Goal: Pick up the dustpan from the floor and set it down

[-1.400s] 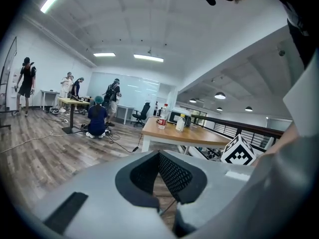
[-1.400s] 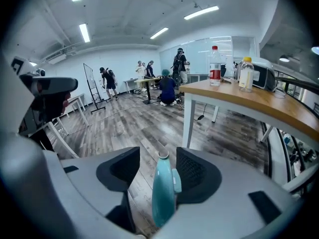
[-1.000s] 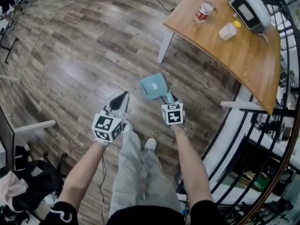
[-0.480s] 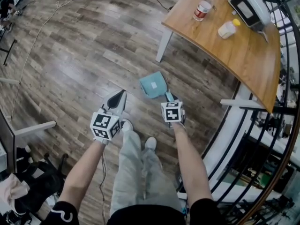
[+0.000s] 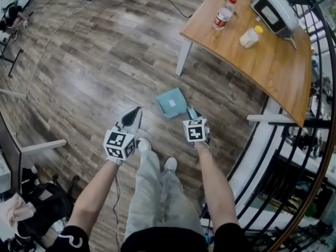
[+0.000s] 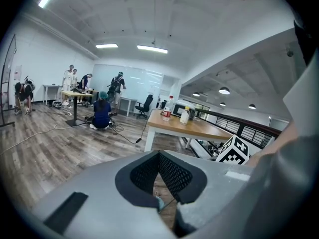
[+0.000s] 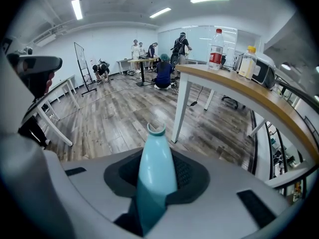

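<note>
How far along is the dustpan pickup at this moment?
Done: the right gripper has just been closing its jaws and clamps the handle of the light teal plastic dustpan. In hand: the lift; the head view does not settle whether the pan is clear of the wooden plank floor. Left: raising it and setting it down. The left gripper is shut and empty.

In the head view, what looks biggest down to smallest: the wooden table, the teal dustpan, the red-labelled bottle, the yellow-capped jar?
1. wooden table
2. teal dustpan, though it is nearer the camera
3. red-labelled bottle and yellow-capped jar look about alike, so I won't rank them
</note>
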